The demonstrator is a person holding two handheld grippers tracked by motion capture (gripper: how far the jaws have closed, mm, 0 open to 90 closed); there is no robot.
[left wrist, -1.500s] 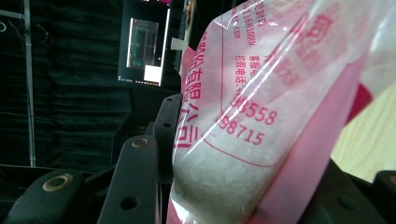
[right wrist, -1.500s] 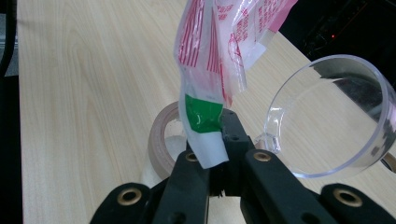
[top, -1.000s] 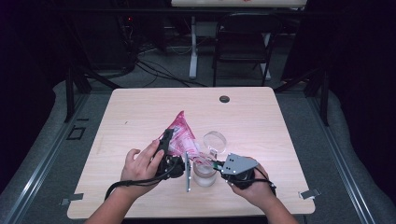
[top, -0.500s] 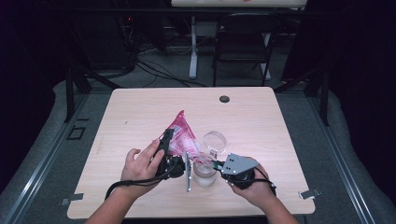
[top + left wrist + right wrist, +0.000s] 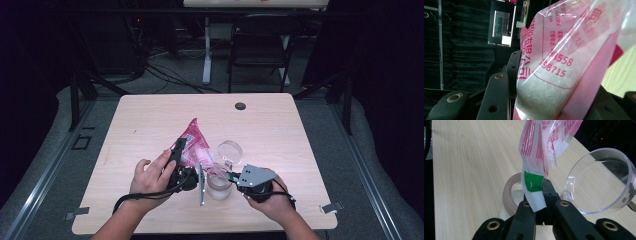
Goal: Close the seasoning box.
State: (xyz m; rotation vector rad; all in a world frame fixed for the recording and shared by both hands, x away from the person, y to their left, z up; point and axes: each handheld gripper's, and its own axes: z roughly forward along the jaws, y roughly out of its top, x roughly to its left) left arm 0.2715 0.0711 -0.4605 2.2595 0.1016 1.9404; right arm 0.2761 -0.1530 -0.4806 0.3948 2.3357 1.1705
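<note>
A pink and clear plastic bag of white crystals hangs tilted over a clear jar on the wooden table. My left gripper is shut on the bag's full lower part, and one of its fingers presses against the plastic. My right gripper is shut on the bag's edge by a green patch, just above the jar's rim. The jar holds some white crystals. A clear round lid lies beside the jar.
A thin grey metal strip lies on the table left of the jar. A small black disc sits near the table's far edge. A dark chair and cables stand beyond the table.
</note>
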